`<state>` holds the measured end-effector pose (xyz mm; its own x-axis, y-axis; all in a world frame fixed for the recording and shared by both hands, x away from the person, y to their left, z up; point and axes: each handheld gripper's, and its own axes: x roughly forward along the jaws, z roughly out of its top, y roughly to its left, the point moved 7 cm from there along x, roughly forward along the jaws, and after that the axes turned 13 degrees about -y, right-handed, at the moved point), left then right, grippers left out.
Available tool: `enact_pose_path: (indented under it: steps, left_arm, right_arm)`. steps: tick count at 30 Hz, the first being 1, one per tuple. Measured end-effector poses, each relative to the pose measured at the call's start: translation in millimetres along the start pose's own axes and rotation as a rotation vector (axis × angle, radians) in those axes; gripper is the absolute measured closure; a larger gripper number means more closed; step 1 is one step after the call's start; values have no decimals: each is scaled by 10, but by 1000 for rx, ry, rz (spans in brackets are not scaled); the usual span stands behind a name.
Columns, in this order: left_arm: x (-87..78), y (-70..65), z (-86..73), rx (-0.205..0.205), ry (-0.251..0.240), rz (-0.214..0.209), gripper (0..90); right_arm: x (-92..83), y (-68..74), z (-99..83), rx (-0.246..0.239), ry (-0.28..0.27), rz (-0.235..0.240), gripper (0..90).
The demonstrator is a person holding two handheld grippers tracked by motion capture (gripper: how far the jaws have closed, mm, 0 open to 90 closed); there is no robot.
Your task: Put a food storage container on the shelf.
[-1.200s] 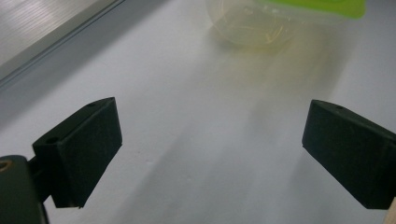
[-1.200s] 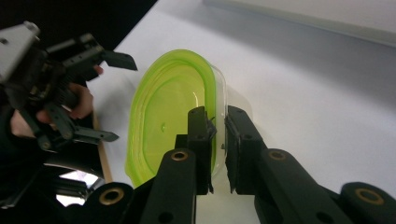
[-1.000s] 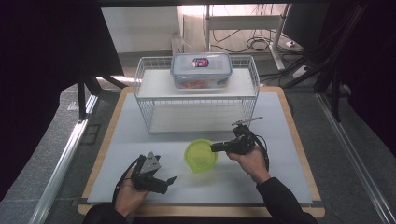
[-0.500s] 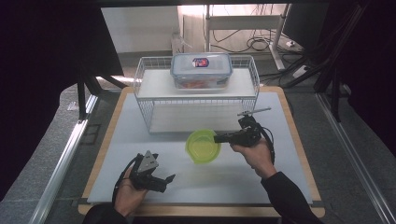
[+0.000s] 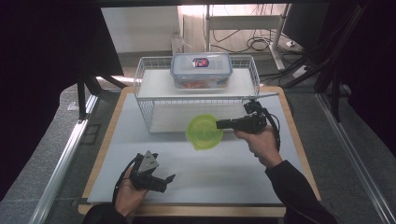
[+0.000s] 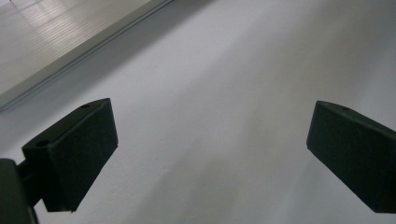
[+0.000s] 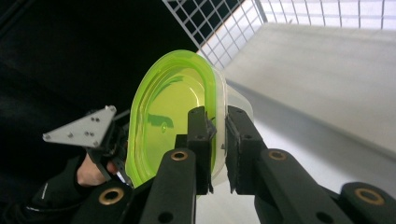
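Note:
My right gripper (image 5: pixel 219 124) is shut on the rim of a round container with a lime-green lid (image 5: pixel 204 132) and holds it in the air just in front of the wire rack (image 5: pixel 144 100). In the right gripper view the two jaws pinch the edge of the green lid (image 7: pixel 168 112) and the clear tub beneath it, right gripper (image 7: pixel 217 126). My left gripper (image 5: pixel 164 182) rests low at the front left of the white table top (image 5: pixel 224 172). It is open, and the left gripper view has bare table between the jaws, left gripper (image 6: pixel 212 128).
The white wire rack stands at the back middle with a shelf inside. On its top sits a clear box with a blue-rimmed lid (image 5: pixel 201 70). The table has a wooden border (image 5: pixel 294 140). Dark floor and metal rails lie to both sides.
My right gripper has risen with the green-lidded container and carried it toward the rack. The left gripper has stayed where it was.

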<state>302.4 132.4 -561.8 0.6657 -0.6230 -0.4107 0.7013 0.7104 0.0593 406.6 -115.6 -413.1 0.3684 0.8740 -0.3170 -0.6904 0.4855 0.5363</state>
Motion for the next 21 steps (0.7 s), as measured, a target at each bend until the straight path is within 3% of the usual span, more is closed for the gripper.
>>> enact_pose_path:
  steps: [12,21]
  left_arm:
    - [6,-39,21,23,-17,-14,20]
    - [6,-38,25,19,-27,-16,20]
  right_arm:
    - [-155,172,451,-12,-68,7,816]
    - [-230,260,892,-7,-136,0,816]
